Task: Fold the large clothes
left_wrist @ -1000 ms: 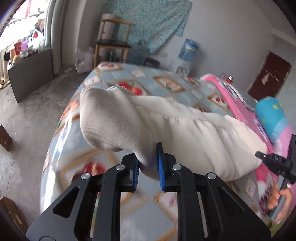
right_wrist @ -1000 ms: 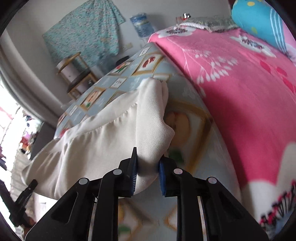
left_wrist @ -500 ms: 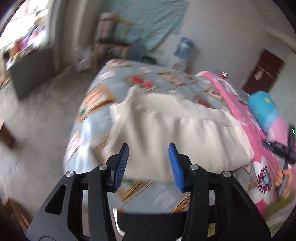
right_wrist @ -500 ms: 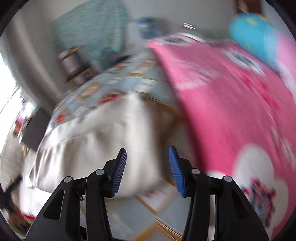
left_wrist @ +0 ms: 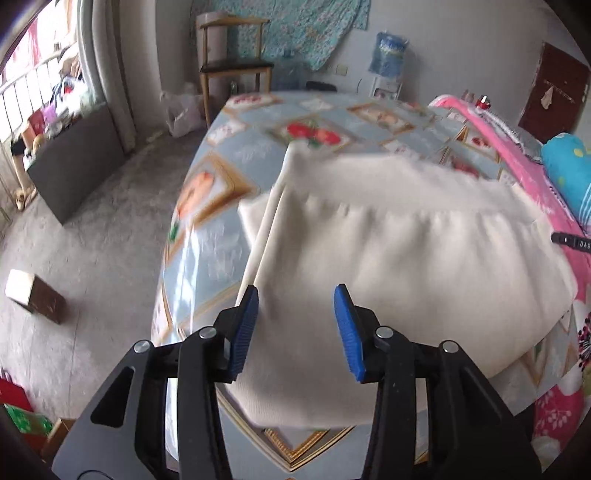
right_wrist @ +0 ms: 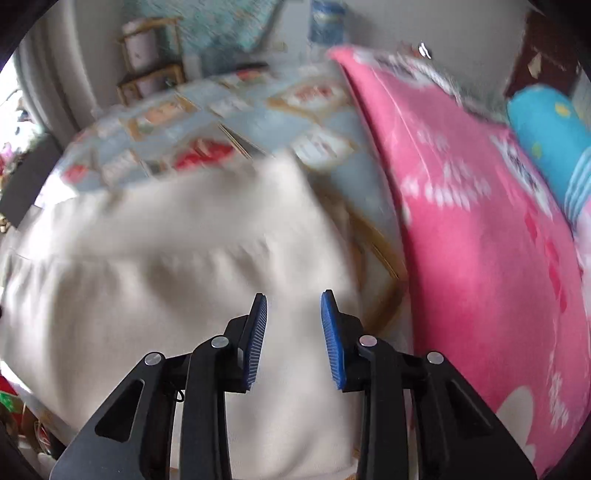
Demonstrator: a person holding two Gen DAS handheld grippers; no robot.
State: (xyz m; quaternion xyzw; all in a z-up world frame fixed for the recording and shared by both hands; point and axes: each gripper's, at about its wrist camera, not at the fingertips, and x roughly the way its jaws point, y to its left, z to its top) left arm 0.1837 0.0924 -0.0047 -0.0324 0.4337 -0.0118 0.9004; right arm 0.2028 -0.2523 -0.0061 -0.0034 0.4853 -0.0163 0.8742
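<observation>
Cream knit fabric, one folded garment (left_wrist: 388, 258), lies across the patchwork bedspread (left_wrist: 229, 236) near the bed's foot, a gathered seam running along its width. In the left wrist view, going left to right: one small brown box (left_wrist: 35, 295) stands on the grey concrete floor (left_wrist: 92, 240), one dark cabinet (left_wrist: 74, 162) sits under the window, one wooden chair (left_wrist: 234, 70) stands against the far wall below one teal floral cloth (left_wrist: 295, 26) hung there, and one blue water bottle (left_wrist: 388, 51) stands further right. One pink blanket (left_wrist: 491, 136) borders the bedspread, with one turquoise pillow (left_wrist: 569, 166) on it, and one dark red door (left_wrist: 554, 88) closes the right side.

The left gripper (left_wrist: 295, 325) hangs over the garment's near left corner, its two blue pads (left_wrist: 243, 328) standing apart and easing inward, gripping nothing; the cloth lies below them, loose.

In the blurred right wrist view, the right gripper (right_wrist: 293, 339) hangs over the garment's (right_wrist: 184, 277) right end, just beside the pink blanket (right_wrist: 480, 240). Its two pads (right_wrist: 256, 339) are narrower, closing, with only air between them and the cloth beneath.
</observation>
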